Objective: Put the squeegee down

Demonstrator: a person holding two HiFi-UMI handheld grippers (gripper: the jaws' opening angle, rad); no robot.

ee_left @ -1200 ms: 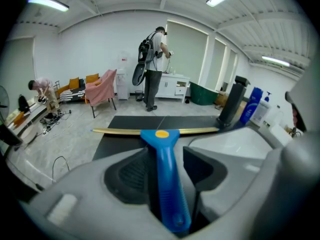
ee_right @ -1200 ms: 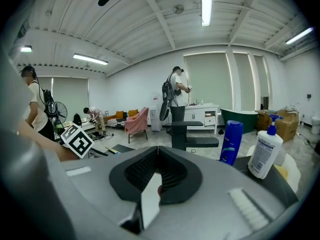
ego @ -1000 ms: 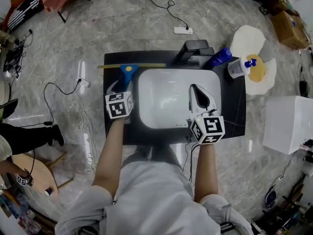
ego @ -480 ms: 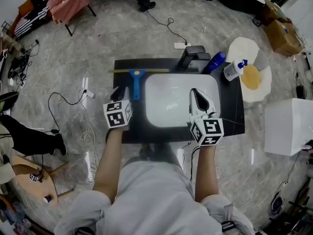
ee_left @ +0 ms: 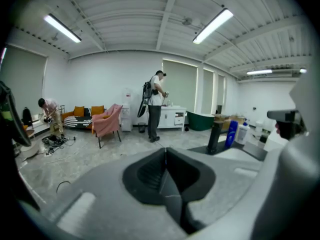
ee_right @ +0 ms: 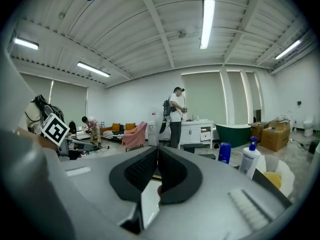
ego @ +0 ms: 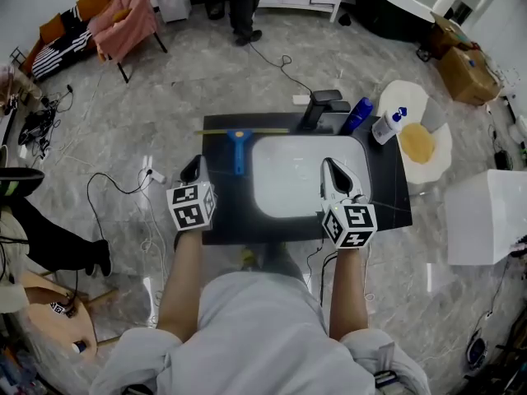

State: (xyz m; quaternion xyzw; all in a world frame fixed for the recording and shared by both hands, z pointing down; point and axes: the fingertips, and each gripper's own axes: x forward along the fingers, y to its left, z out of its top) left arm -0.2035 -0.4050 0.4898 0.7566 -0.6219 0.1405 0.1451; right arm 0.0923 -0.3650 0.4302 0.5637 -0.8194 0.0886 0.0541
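The squeegee (ego: 240, 148), blue handle and long yellow blade, lies flat on the black countertop (ego: 387, 189) just left of the white sink (ego: 300, 179). My left gripper (ego: 194, 169) hangs off the counter's left edge, nearer me than the squeegee and apart from it; its jaws are shut with nothing between them. In the left gripper view the left gripper (ee_left: 166, 151) points across the room, the squeegee out of sight. My right gripper (ego: 332, 171) is over the sink's right side, shut and holding nothing; the right gripper (ee_right: 157, 149) shows the same.
A black faucet (ego: 321, 105), a blue bottle (ego: 359, 113) and a white pump bottle (ego: 387, 126) stand at the counter's back. A round mat (ego: 418, 142) and a white box (ego: 486, 212) sit on the right. Cables (ego: 123, 188) trail on the floor at left. A person (ee_left: 156, 106) stands far back.
Both grippers have drawn back from the counter towards me and risen. The left gripper's jaws have closed on nothing. The squeegee stays lying where it was.
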